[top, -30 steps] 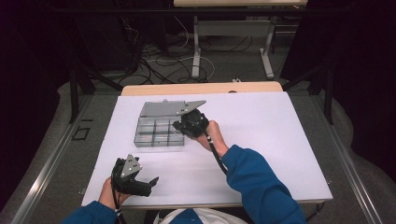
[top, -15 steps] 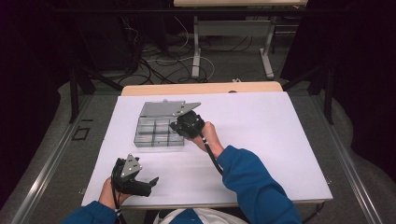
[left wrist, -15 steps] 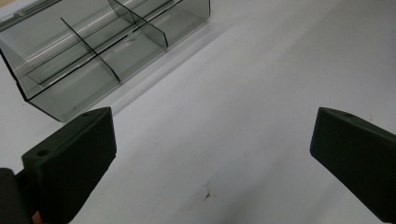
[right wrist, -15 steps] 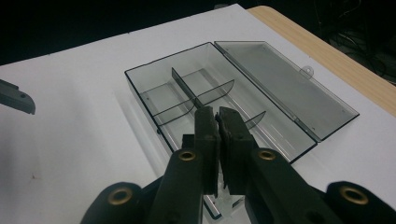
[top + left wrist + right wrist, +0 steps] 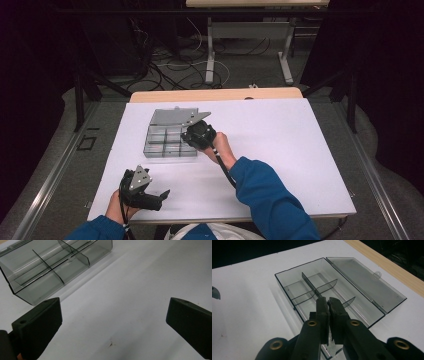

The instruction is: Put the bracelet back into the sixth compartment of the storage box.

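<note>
the clear smoky-grey plastic compartment box (image 5: 167,140) lies open on the white tabletop (image 5: 280,135), left of centre, lid folded to the far side. the right gripper (image 5: 328,305) hovers over its right end, jaws closed on nothing. the left gripper (image 5: 113,322) rests near-left, jaws wide open.

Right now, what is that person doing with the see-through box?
A person sits at a white table with a gripper in each hand. The right gripper has its jaws shut and is poking down into the clear divided box, right by the long middle divider. Whether it pinches the divider I cannot tell. The box's lid lies open flat. The left gripper rests open near the table's front.
</note>
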A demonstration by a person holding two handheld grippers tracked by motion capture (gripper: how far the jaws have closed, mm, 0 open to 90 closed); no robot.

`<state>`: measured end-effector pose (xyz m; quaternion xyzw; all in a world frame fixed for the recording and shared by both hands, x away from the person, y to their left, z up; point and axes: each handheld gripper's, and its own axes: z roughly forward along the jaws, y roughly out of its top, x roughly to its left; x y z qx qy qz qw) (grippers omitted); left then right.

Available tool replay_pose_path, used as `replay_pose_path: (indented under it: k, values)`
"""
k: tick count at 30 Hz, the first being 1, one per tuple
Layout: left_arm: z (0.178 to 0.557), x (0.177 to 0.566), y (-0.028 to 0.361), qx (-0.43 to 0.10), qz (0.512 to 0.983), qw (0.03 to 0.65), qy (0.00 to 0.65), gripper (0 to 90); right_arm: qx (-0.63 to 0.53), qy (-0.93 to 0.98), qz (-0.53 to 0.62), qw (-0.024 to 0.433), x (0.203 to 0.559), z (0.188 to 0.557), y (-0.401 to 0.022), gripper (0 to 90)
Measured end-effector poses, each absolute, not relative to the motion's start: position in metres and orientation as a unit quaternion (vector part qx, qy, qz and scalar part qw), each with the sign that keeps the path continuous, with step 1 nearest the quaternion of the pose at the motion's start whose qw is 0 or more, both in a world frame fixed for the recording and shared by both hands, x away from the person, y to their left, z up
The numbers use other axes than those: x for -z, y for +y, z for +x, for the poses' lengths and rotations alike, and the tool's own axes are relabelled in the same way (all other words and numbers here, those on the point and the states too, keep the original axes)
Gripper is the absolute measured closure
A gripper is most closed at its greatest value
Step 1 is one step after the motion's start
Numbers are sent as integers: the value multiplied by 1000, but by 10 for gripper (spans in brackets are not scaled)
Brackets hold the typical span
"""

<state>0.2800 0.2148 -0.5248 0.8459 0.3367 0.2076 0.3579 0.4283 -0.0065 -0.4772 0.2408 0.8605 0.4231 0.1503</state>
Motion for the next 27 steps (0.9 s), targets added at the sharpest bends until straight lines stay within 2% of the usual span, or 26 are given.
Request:
replay_pose_path:
  k: [21,27]
  values:
    - [280,525,215,-207,846,358,337,3,-403,864,261,150,491,432,-2,865]
    - [280,525,215,-208,846,358,337,3,-388,868,272,146,495,435,-2,840]
